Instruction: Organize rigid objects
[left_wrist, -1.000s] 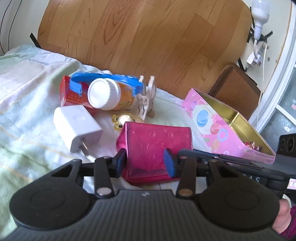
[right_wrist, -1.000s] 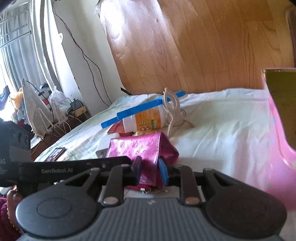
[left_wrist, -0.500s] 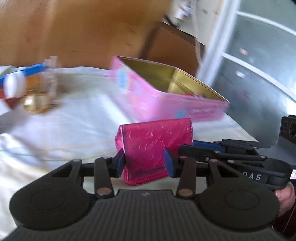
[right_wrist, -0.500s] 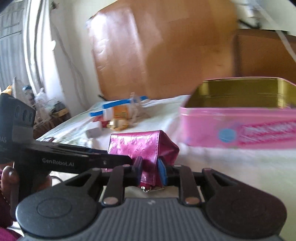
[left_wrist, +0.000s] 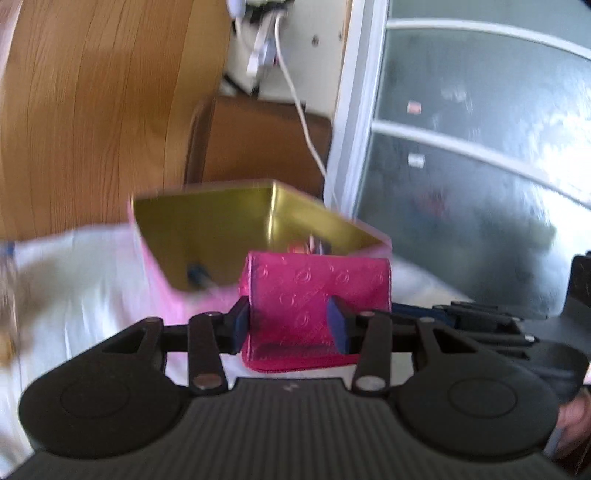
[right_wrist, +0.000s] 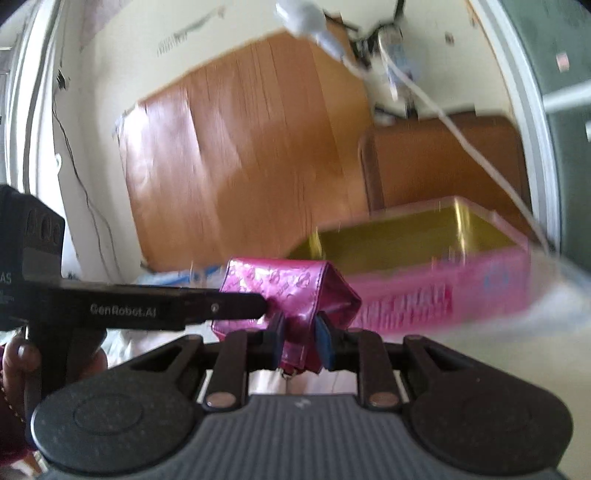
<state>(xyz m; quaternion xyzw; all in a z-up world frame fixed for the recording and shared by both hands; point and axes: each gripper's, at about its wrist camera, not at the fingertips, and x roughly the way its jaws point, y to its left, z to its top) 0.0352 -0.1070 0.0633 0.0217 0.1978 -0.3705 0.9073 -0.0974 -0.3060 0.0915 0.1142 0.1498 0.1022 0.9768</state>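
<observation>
Glossy magenta embossed wallet (left_wrist: 317, 291), clamped by left gripper (left_wrist: 291, 325) and right gripper (right_wrist: 300, 341), now carried from the clutter to the open pink gold-lined tin (left_wrist: 207, 236); deposit judged imminent.

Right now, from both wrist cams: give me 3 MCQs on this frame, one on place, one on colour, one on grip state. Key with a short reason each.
1. Where is the magenta wallet relative to the pink tin?
A. In front of the tin, off the bed, between the grippers
B. Lying inside the tin
C. Under the tin

2. What colour is the tin's inside?
A. Blue
B. Gold
C. White

3. How is the wallet held?
A. Left gripper only
B. Right gripper only
C. Both the left gripper and the right gripper are closed on it

Key:
1 A: in both views the wallet sits at the fingertips, nearer than the tin's open top.
2 B: the inner walls look shiny gold, the outside pink.
3 C: the left pads press its two sides and the right pads pinch one end.
</observation>
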